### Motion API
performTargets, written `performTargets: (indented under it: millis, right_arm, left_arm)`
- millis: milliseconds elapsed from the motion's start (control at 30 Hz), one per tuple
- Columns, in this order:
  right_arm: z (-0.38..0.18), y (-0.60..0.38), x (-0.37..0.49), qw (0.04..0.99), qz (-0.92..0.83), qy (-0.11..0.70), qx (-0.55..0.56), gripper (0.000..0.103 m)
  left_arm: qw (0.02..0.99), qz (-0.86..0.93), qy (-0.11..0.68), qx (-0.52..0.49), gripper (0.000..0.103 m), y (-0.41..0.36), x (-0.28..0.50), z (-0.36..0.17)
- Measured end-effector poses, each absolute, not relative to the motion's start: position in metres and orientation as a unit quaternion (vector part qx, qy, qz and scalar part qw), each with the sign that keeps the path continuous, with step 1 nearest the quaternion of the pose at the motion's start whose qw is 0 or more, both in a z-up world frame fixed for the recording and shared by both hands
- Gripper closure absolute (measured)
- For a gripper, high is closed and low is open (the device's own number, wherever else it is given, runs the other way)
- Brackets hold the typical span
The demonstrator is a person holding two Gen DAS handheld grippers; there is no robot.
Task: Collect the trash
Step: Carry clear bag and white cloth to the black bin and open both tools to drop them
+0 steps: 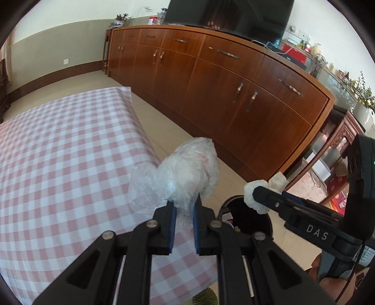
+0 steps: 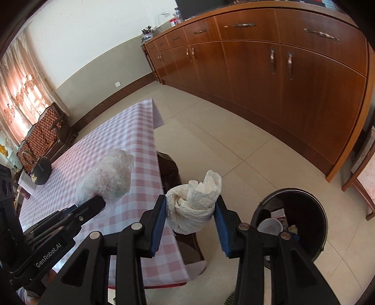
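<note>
The surface (image 2: 131, 145) under my rig carries a pink-and-white checked cloth. A long wooden sideboard (image 1: 222, 77) stands beyond it across a pale tiled floor (image 2: 211, 140), with a dark screen (image 1: 229, 14) on top. A black trash bin (image 2: 293, 220) sits on the floor just beside the surface's near corner. My left gripper (image 1: 184, 206) has its fingers pressed narrowly onto a crumpled clear plastic bag (image 1: 187, 169), held above the surface's edge. My right gripper (image 2: 191, 211) has its fingers closed on a wad of white paper (image 2: 194, 201), wider set, near the bin. The bin's contents are dim; I make out a white cup (image 2: 269, 226) and little else. The bin's near rim is cut off by my fingers.
</note>
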State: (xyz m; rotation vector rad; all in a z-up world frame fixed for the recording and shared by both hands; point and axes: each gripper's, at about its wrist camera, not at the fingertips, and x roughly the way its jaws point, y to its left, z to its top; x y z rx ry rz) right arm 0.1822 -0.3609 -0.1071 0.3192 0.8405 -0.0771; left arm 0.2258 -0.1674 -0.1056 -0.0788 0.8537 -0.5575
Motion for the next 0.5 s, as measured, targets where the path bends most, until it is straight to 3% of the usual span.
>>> performTargets:
  millis: [500]
  right_arm:
    - [-0.153, -0.496, 0.132, 0.866, -0.150, 0.426, 0.216, 0.061]
  left_arm:
    - [0.818, -0.354, 0.452, 0.016, 0.089, -0.301, 0.206, -0.144]
